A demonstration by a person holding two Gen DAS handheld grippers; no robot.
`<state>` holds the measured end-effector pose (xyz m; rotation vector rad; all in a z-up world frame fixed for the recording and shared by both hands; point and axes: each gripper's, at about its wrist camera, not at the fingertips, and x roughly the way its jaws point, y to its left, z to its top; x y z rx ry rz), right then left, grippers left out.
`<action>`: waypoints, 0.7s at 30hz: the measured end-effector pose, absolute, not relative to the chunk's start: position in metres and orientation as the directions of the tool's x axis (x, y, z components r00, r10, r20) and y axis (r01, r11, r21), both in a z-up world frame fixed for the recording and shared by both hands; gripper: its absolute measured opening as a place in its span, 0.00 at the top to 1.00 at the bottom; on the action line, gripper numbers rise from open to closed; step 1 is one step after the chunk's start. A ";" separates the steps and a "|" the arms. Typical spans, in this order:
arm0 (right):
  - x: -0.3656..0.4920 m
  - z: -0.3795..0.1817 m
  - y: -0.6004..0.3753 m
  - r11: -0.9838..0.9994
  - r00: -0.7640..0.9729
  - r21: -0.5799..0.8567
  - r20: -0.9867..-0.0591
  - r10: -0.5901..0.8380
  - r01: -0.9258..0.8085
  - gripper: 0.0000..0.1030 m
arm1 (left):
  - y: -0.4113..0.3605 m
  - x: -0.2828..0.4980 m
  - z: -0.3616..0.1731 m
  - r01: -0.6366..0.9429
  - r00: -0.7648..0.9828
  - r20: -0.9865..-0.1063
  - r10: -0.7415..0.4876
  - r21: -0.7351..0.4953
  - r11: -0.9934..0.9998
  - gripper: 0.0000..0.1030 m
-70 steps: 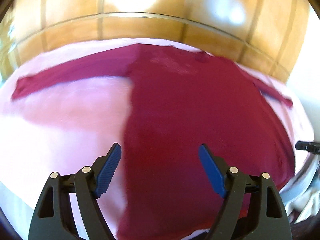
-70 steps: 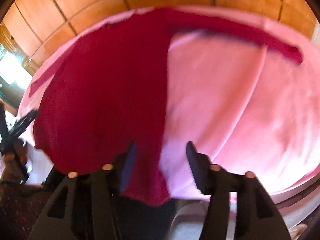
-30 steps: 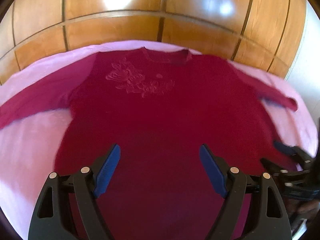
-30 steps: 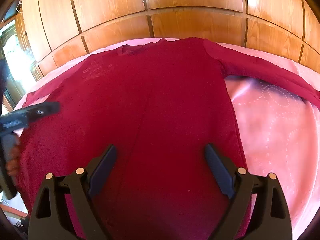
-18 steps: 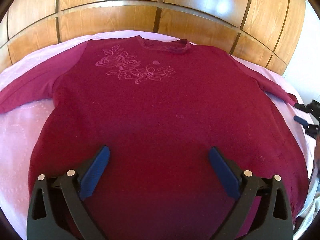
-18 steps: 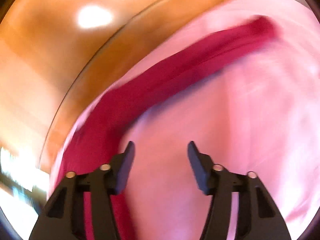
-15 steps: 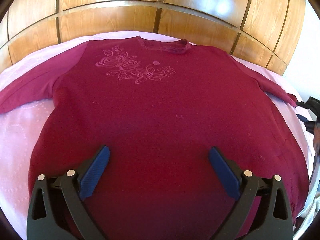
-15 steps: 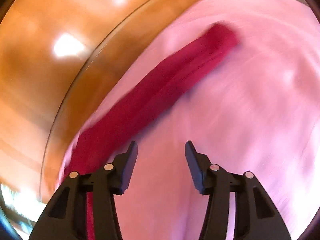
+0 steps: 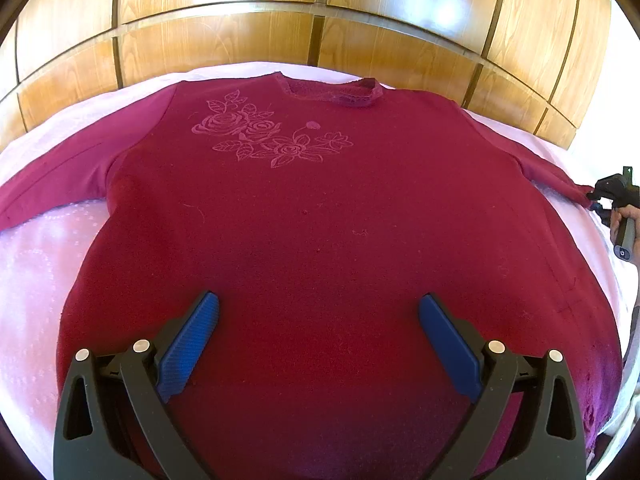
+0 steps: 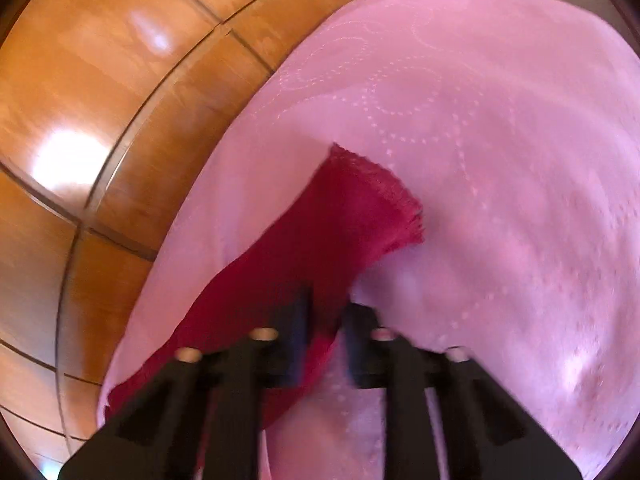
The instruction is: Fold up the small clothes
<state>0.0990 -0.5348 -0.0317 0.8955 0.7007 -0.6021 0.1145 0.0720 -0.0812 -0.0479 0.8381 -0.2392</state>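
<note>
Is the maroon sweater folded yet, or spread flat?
Spread flat. The sweater lies front-up on the pink sheet, both sleeves out, rose embroidery showing, no fold visible.

The left tongs [image 9: 319, 336] point steeply downward with both blue pads [image 9: 188, 346] spread wide and nothing between them. The right tongs [image 10: 326, 322] are closing, their jaws nearly together, rolled sideways; a hand [image 9: 624, 216] grips their handle.
</note>
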 end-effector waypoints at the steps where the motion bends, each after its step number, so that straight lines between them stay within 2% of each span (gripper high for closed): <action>1: 0.101 -0.027 -0.532 0.504 0.642 0.493 -0.747 -0.175 0.710 0.91 | 0.072 0.114 -0.081 0.191 0.644 -0.730 -0.229 -0.137 0.972 0.04; 7: 0.121 0.023 -0.488 0.629 0.759 0.559 -0.647 -0.075 0.540 0.91 | 0.073 0.115 -0.081 0.191 0.645 -0.728 -0.232 -0.140 0.972 0.04; 14: 0.189 0.061 -0.373 0.744 0.813 0.610 -0.560 0.162 0.272 0.92 | 0.073 0.114 -0.081 0.192 0.647 -0.725 -0.237 -0.146 0.971 0.04; 21: 0.249 0.045 -0.226 0.794 0.708 0.606 -0.583 0.399 0.052 0.92 | 0.074 0.114 -0.081 0.191 0.649 -0.722 -0.241 -0.153 0.970 0.04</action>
